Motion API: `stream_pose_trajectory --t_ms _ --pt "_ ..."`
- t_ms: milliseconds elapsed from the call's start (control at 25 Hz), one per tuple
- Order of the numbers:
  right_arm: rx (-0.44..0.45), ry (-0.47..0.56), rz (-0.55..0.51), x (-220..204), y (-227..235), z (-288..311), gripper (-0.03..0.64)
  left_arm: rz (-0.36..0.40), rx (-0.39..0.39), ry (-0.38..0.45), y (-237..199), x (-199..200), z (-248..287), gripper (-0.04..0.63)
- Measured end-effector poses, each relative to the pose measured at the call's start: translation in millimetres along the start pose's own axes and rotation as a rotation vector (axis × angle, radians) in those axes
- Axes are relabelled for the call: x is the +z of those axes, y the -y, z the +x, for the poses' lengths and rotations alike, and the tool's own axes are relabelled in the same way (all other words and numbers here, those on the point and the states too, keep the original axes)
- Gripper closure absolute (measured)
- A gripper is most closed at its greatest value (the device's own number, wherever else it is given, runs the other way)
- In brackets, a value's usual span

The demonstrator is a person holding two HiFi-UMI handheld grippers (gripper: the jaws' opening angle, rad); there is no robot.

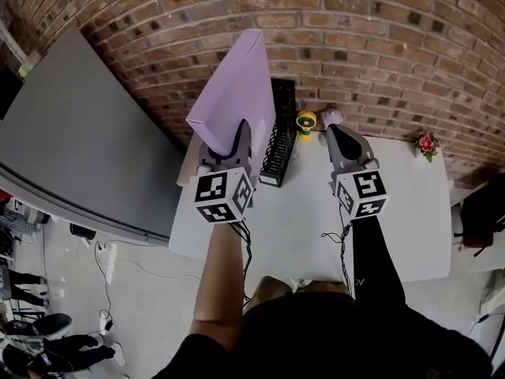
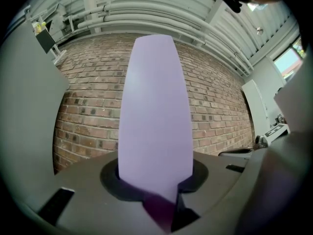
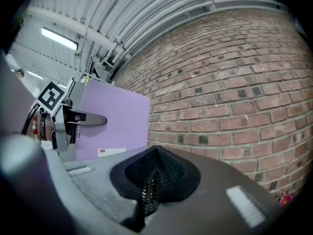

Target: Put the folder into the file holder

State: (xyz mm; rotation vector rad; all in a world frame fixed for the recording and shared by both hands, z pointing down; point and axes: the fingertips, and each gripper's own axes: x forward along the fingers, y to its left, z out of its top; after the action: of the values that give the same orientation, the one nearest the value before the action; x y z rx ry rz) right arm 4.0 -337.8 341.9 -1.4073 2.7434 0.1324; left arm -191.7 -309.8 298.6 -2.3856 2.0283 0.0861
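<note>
On the left gripper (image 1: 235, 140) the fingers clamp the flat lilac folder (image 1: 237, 85); the right gripper (image 1: 341, 136) fingers are together. I would lower it upright into the black slotted file holder (image 1: 280, 129).

The white table (image 1: 300, 227) bears a black file holder (image 1: 278, 133) at its back edge. A small yellow object (image 1: 306, 121) stands just beside it, and flowers (image 1: 428, 144) further right.

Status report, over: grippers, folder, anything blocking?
Left gripper shut on purple folder, upright. Right gripper shut, empty. File holder just right of folder; nothing between.
</note>
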Motion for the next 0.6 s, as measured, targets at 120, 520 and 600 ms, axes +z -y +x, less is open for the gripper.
stream_pose_trajectory --t_ms 120,520,600 --pt "-0.002 -0.005 0.005 -6.7 10.6 0.3 0.617 0.004 0.006 0.006 1.2 2.2 16.3 0.462" --pt "-0.025 -0.025 0.020 -22.1 35.0 -3.6 0.617 -0.013 0.024 0.017 -1.6 -6.0 51.6 0.460" --pt "-0.033 -0.033 0.022 -26.4 38.1 -3.6 0.617 -0.019 0.030 0.019 -5.1 -9.3 57.3 0.460"
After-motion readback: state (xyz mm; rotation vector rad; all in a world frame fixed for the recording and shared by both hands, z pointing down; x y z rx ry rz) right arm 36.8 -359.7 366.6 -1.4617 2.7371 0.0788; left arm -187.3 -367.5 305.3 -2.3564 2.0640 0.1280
